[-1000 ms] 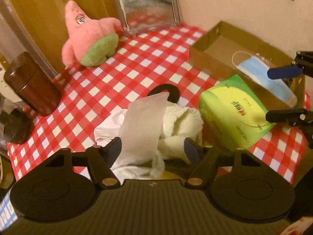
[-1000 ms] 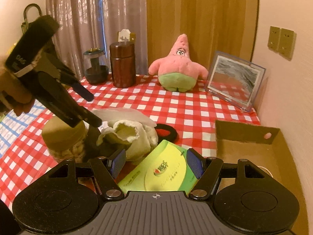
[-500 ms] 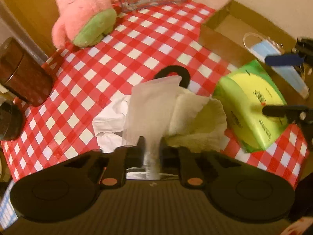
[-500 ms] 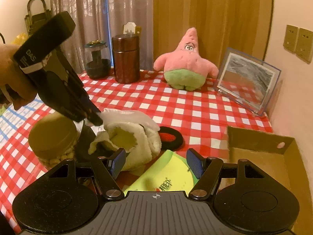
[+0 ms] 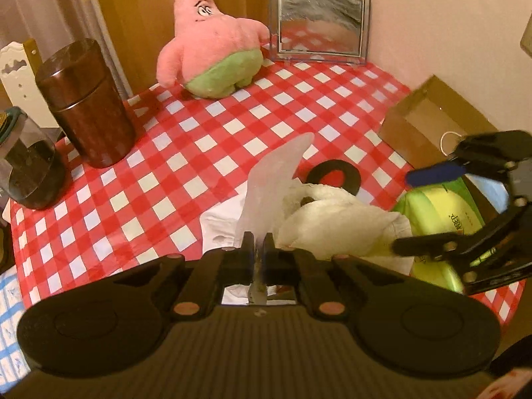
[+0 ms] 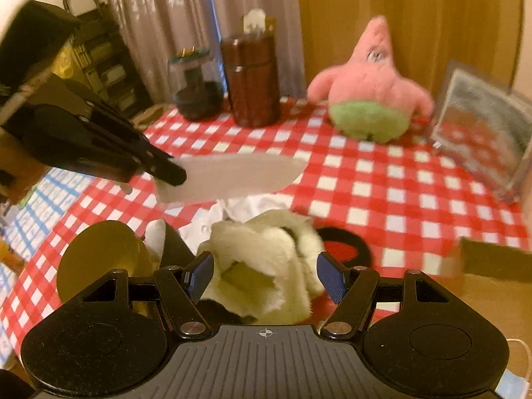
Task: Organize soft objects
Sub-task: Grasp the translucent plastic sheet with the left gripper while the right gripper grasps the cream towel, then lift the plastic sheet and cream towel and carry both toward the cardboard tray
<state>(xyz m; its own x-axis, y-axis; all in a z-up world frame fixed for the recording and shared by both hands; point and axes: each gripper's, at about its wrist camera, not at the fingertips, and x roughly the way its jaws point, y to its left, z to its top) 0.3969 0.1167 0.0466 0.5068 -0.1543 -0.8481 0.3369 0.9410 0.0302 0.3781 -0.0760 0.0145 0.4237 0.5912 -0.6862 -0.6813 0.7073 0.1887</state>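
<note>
My left gripper (image 5: 258, 244) is shut on a thin white sheet (image 5: 272, 179) and holds it up off the table; the right wrist view shows the sheet (image 6: 232, 176) hanging flat from that gripper (image 6: 173, 174). My right gripper (image 6: 264, 274) is open, its blue pads either side of a cream fluffy cloth (image 6: 266, 266) without touching it. The cloth (image 5: 335, 222) lies on white fabric (image 5: 219, 229). A pink star plush (image 5: 212, 40) sits at the back.
A cardboard box (image 5: 429, 123) stands at the right with a face mask inside. A green tissue pack (image 5: 439, 219) lies by it. A brown canister (image 5: 86, 103), a glass jar (image 5: 26, 166), a picture frame (image 5: 321, 25) and a black ring (image 5: 334, 178) are on the checked tablecloth (image 5: 199, 133).
My left gripper closed on the white sheet and lifted it off the pile. My right gripper moved left from over the tissue pack to over the fluffy cloth.
</note>
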